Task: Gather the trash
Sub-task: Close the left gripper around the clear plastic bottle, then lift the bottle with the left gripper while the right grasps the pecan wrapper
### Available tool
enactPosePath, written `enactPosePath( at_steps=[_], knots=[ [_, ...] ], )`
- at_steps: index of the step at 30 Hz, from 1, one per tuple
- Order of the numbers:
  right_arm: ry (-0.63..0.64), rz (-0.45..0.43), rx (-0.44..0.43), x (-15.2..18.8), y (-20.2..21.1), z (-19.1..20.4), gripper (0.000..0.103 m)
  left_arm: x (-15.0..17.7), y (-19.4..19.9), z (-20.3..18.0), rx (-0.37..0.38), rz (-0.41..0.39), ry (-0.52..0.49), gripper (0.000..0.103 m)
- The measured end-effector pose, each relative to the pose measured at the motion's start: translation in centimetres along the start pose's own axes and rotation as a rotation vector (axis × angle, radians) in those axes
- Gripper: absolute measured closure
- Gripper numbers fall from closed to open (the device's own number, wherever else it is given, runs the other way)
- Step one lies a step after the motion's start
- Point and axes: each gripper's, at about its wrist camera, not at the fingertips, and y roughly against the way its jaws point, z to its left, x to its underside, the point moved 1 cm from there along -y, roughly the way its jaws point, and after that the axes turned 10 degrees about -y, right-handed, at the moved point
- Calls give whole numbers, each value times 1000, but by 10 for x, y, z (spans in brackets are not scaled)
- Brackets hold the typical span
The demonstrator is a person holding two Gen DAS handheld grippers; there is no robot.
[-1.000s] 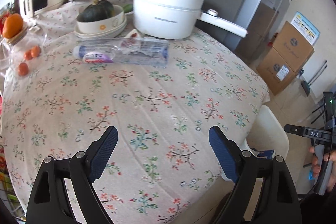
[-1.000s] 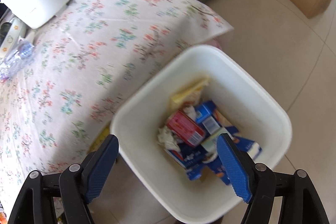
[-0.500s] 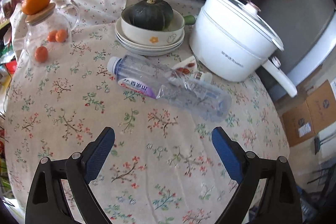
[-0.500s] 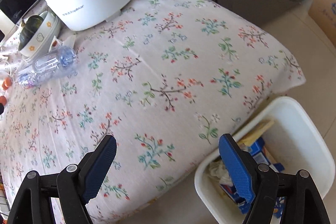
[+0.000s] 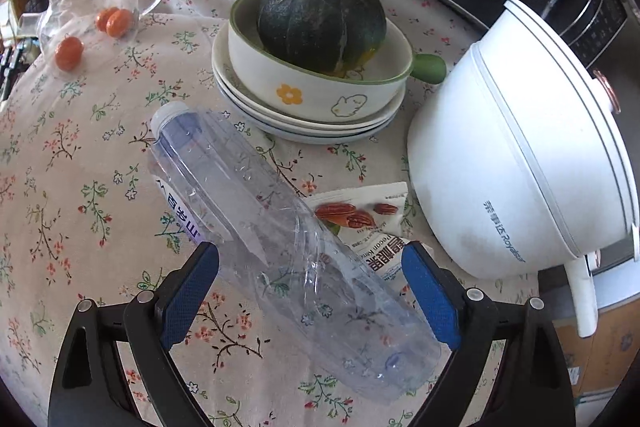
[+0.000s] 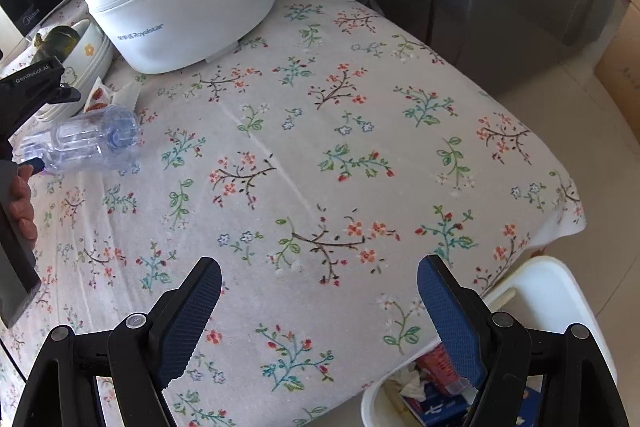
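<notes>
Our left gripper (image 5: 310,269) has its jaws wide apart, one on each side of the empty plastic bottle (image 5: 276,223), and nothing is clamped yet. We cannot tell if the pads already touch the bottle or only stand beside it. The bottle lies on its side on the tabletop (image 5: 80,163), cap toward the far left and base toward the near edge. Half under it lies a nut snack wrapper (image 5: 372,227), touching the bottle and close to the white electric pot (image 5: 516,163).

Our right gripper (image 6: 320,291) also has its jaws apart and holds nothing; it hangs over the near right corner of the tabletop.

We judge that the task is partly done. The white trash bin (image 6: 552,299) on the floor by that corner already holds cartons and crumpled paper. The bottle and the wrapper are left to collect, as far as we see.

The bowl with the squash (image 5: 320,23), the stacked plates and the glass jar (image 5: 88,11) near the far edge look like things to keep.

Much of the bin is hidden behind the tabletop edge and the right jaws. The wrapper is only half visible under the bottle. The left edge of the tabletop is cut off, so more trash could lie there.
</notes>
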Motion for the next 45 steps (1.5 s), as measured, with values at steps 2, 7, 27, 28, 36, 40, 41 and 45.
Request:
enactPosePath(
  at_steps=[2,7,27,28,36,40,41,45],
  knots=[
    [-7,0,11,-2,-1,-6,18,3,-4,2,-19,8,3,14],
    [-56,17,-8,-4,-2,-18,18,12,0,19,58,18,-20,25],
    [-42,38,-123,35,24,31,18,35,38,81,73,209,-407,40],
    [-38,30,-114,35,26,31,18,35,36,80,70,210,-397,37],
    [-79,7,-105,28,37,17,18,36,22,79,88,234,-322,31],
    [-78,4,-102,30,42,17,18,42,8,81,144,293,-276,31],
    [-81,5,-103,30,43,17,18,47,2,83,148,335,-252,35],
    [-87,9,-111,35,49,16,18,57,17,81,135,241,-286,38]
  ],
)
